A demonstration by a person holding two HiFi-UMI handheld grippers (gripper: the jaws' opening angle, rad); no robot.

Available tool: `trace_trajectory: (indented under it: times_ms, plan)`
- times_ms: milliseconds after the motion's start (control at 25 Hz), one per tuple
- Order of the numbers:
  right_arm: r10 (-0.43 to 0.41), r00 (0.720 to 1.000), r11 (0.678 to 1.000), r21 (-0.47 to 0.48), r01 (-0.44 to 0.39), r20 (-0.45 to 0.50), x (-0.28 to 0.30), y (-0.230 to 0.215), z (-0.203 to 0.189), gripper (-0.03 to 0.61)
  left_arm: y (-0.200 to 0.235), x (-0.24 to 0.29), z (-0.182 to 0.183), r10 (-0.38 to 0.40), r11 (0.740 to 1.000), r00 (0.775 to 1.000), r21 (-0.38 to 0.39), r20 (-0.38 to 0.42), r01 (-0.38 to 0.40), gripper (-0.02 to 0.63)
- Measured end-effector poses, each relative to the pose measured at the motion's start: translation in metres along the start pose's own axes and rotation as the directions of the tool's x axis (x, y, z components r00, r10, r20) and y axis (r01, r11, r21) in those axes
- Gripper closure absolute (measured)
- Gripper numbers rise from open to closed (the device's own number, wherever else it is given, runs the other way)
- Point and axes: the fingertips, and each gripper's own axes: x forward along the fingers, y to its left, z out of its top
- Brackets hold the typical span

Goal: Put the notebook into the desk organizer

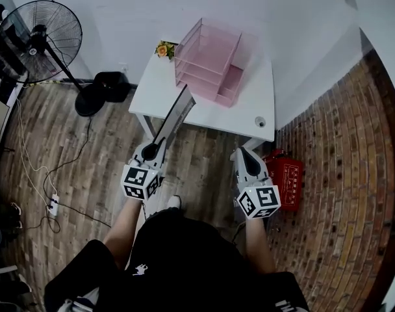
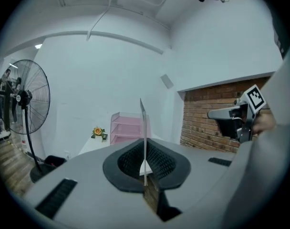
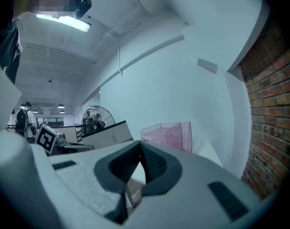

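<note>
My left gripper [image 1: 158, 145] is shut on the near end of the notebook [image 1: 176, 116], a thin grey-white book held on edge. It slants up over the front edge of the white table [image 1: 249, 96] toward the pink desk organizer [image 1: 210, 60]. In the left gripper view the notebook [image 2: 144, 128] stands edge-on between the closed pads of the left gripper [image 2: 145, 170], with the organizer [image 2: 128, 127] behind it. My right gripper [image 1: 243, 152] hangs to the right, below the table's front edge, shut and empty. The right gripper view shows the right gripper [image 3: 140, 152] with its jaws together, and beyond them the notebook [image 3: 107, 135] and the organizer [image 3: 169, 133].
A small potted flower [image 1: 164, 49] sits left of the organizer, and a small round object [image 1: 260, 121] lies on the table's front right corner. A standing fan [image 1: 38, 34] and black bag [image 1: 112, 85] are at left, a red basket [image 1: 287, 181] at right, cables and a power strip [image 1: 52, 203] on the floor.
</note>
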Motion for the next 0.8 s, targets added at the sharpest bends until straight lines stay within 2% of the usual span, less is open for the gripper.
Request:
trace_trajectory:
  times_ms: [560,680,800]
  plan:
    - [-0.050,0.998,0.999,-0.003,0.050,-0.025,0.076,0.005,0.000,0.577,0.052,0.048,-0.022,-0.115,0.991,0.992,-0.082,-0.057,0.110,0.603]
    - [-0.042,0.998,0.999,-0.005,0.042,-0.040,0.085,0.005,-0.003,0.577,0.057,0.056,-0.025,-0.126,0.986,0.990,-0.119,-0.056,0.119,0.603]
    - [-0.035,0.998,0.999,0.000,0.035,-0.051,0.092,0.002,-0.006,0.577,0.061,0.064,-0.030,-0.137,0.974,0.989,-0.188,-0.056,0.124,0.603]
